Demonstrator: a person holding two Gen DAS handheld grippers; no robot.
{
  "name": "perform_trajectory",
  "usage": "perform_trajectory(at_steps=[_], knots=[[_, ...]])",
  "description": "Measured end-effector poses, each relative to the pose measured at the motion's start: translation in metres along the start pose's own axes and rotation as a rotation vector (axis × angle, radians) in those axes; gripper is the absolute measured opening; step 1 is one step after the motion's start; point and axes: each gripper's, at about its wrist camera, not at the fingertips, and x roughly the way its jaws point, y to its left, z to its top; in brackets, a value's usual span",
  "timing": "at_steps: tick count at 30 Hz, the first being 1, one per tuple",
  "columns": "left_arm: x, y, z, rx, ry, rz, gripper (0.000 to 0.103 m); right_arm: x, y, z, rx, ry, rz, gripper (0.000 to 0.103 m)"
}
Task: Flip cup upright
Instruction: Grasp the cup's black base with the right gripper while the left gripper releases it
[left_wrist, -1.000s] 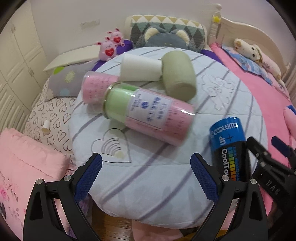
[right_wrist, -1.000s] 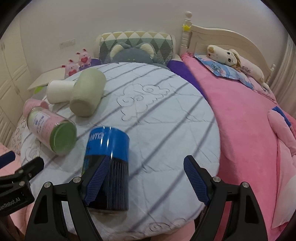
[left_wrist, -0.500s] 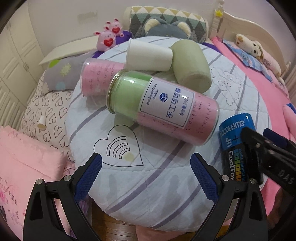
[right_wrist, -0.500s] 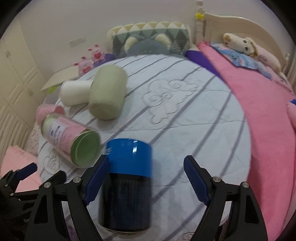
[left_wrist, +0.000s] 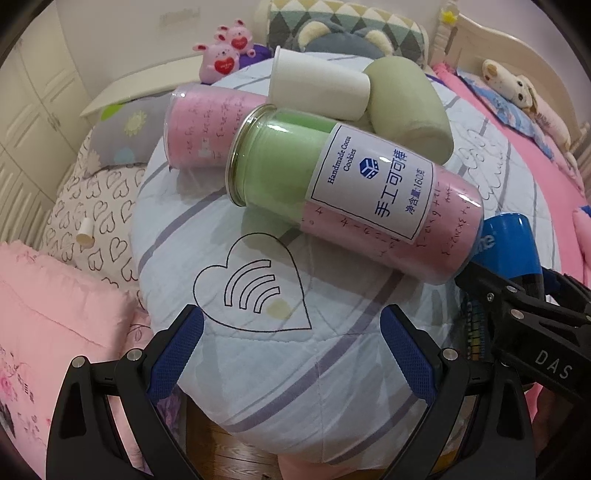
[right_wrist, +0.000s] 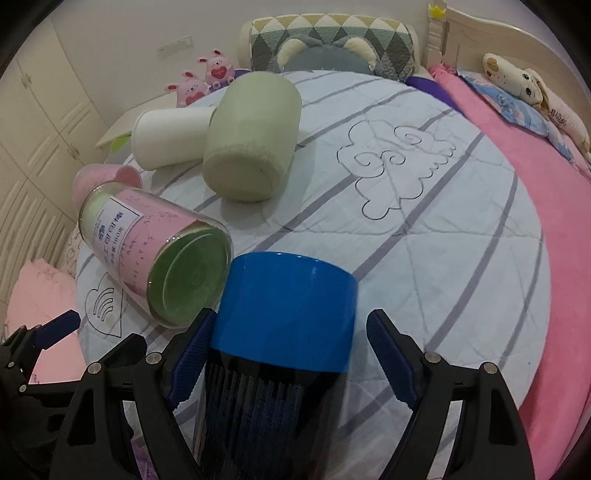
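Several cups lie on their sides on a round quilted cushion (left_wrist: 295, 350). A blue cup (right_wrist: 284, 317) lies between the open fingers of my right gripper (right_wrist: 291, 354); the left finger touches it and the right finger stands apart. It also shows in the left wrist view (left_wrist: 506, 251). A clear pink-and-green labelled cup (left_wrist: 351, 184) lies just ahead of my left gripper (left_wrist: 291, 354), which is open and empty. Behind it lie a pink cup (left_wrist: 207, 125), a white cup (left_wrist: 317, 88) and a pale green cup (left_wrist: 406, 110).
The cushion (right_wrist: 424, 221) sits on a bed with a pink blanket (right_wrist: 554, 221) at the right, pillows (left_wrist: 347, 33) and plush toys (left_wrist: 225, 55) at the back, and a pink cushion (left_wrist: 55, 314) at the left. White cupboards (right_wrist: 37, 129) stand at the far left.
Both grippers have moved forward. The blue cup now sits deeper between my right gripper's fingers. The pink-and-green cup looms larger before my left gripper.
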Motion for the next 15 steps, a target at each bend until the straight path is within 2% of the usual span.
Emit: perform_trajectory(at_steps=[2,5,15], knots=[[0.001,0.0,0.0,0.001,0.004,-0.014,0.098,0.0,0.0,0.0,-0.007,0.0,0.019,0.083],[0.001,0.001,0.001,-0.004,0.001,0.018,0.098,-0.004,0.001,-0.001,-0.021,-0.012,0.04,0.082],[-0.006,-0.003,-0.001,-0.01,-0.015,0.011,0.098,-0.031,0.006,-0.006,-0.09,-0.104,-0.025,0.08]])
